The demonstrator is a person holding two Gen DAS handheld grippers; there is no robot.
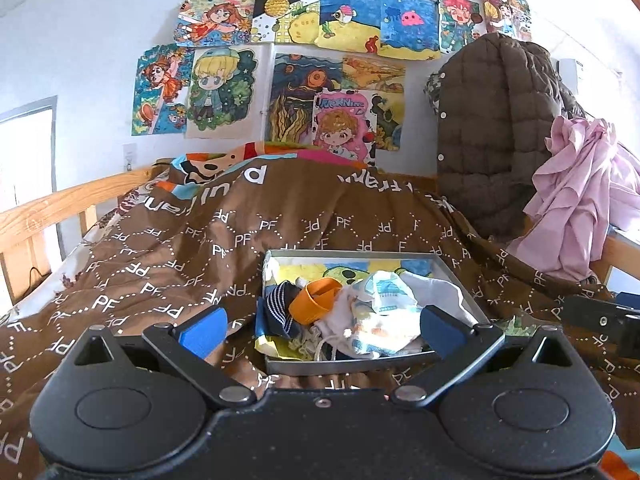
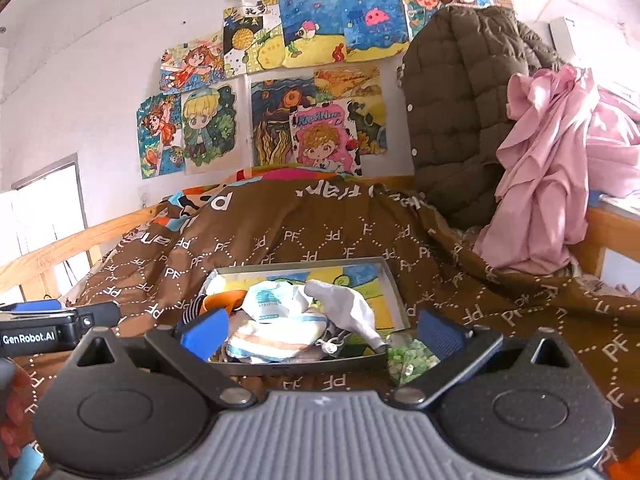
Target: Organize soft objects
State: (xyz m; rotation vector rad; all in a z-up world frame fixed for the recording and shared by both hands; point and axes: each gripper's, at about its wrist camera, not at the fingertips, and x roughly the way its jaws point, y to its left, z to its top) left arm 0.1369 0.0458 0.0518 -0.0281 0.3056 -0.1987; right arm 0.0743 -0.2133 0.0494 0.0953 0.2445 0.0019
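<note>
A grey metal tray (image 1: pixel 352 365) sits on the brown quilt and holds a heap of soft things: a navy striped sock (image 1: pixel 280 304), an orange band (image 1: pixel 316 300), a white and blue printed cloth (image 1: pixel 384 292) and a white cloth (image 1: pixel 436 292). My left gripper (image 1: pixel 320 330) is open and empty just in front of the tray. In the right wrist view the tray (image 2: pixel 304 368) shows the same heap, with the white cloth (image 2: pixel 344 304) on top. My right gripper (image 2: pixel 320 330) is open and empty before the tray. A small bag of green bits (image 2: pixel 412 356) lies by its right corner.
The brown quilt (image 1: pixel 200 248) covers the bed, with a wooden rail (image 1: pixel 48 208) at the left. A brown padded jacket (image 1: pixel 492 132) and pink cloth (image 1: pixel 576 200) hang at the right. Drawings cover the wall (image 1: pixel 80 40). The left gripper's body (image 2: pixel 40 332) shows at the right view's left edge.
</note>
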